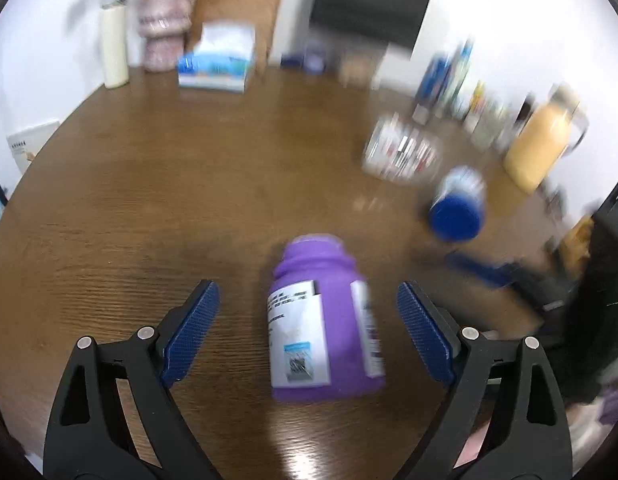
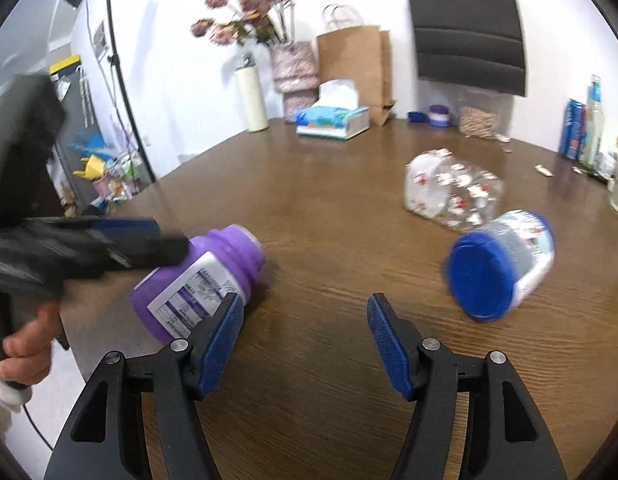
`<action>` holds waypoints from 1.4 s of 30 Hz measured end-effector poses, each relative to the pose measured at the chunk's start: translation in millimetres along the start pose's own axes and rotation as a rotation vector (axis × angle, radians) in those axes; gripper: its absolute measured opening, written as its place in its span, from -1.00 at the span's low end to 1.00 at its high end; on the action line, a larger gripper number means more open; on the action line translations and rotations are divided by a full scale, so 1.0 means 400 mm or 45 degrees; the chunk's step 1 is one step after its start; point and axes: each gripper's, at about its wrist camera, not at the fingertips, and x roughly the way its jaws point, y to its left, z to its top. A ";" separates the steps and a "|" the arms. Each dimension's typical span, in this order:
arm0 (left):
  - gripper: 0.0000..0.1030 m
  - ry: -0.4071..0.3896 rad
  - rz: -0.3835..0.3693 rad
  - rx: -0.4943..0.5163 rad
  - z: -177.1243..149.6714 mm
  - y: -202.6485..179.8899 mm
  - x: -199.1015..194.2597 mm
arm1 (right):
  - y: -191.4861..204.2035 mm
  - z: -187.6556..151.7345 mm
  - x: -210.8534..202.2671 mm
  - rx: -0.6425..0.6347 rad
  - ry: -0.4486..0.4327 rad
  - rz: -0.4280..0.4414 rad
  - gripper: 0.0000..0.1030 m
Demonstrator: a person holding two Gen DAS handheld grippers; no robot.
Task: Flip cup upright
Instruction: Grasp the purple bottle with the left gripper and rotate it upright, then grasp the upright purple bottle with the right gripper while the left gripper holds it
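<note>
wooden table point(image 1: 129, 208) carries a purple cup point(image 1: 321, 320) lying on its side between the wide-open fingers of the left gripper point(image 1: 309, 308). right gripper point(image 2: 305, 316), also open and empty, has a blue-lidded jar point(image 2: 501, 264) at two o'clock.

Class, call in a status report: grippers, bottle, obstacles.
Left gripper open, straddling purple bottle, lying on its side. Right gripper open, empty. Blue-capped jar also toppled, well clear.
</note>
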 end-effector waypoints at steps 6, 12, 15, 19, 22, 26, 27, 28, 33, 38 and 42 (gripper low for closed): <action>0.16 0.262 -0.058 -0.019 0.020 -0.010 0.115 | -0.039 -0.018 -0.050 0.013 -0.018 -0.040 0.36; 0.16 0.078 0.016 -0.016 0.023 -0.044 0.059 | -0.065 -0.014 -0.071 0.044 -0.039 -0.025 0.36; 0.16 -0.054 0.150 0.068 0.030 -0.087 0.022 | -0.081 0.013 -0.095 0.051 -0.072 -0.040 0.36; 0.16 -0.256 0.170 0.129 0.049 -0.134 -0.032 | -0.122 0.082 -0.145 0.111 -0.159 0.083 0.57; 0.16 -0.565 0.254 0.255 0.031 -0.193 -0.095 | -0.168 0.144 -0.165 0.214 -0.189 0.290 0.59; 0.16 -0.790 0.241 0.358 0.017 -0.242 -0.122 | -0.180 0.215 -0.158 0.255 -0.170 0.497 0.59; 0.16 -0.803 0.208 0.373 0.021 -0.252 -0.120 | -0.174 0.225 -0.150 0.259 -0.158 0.540 0.59; 0.16 -0.811 0.175 0.386 0.026 -0.257 -0.115 | -0.170 0.237 -0.142 0.256 -0.149 0.584 0.59; 0.16 -0.910 0.111 0.415 0.034 -0.270 -0.108 | -0.149 0.277 -0.075 0.256 -0.084 0.710 0.57; 0.43 -0.855 0.073 0.404 0.061 -0.258 -0.082 | -0.149 0.302 -0.024 0.231 -0.040 0.667 0.32; 0.98 -0.696 -0.009 0.469 0.087 -0.240 -0.049 | -0.110 0.299 -0.029 -0.049 -0.155 0.417 0.32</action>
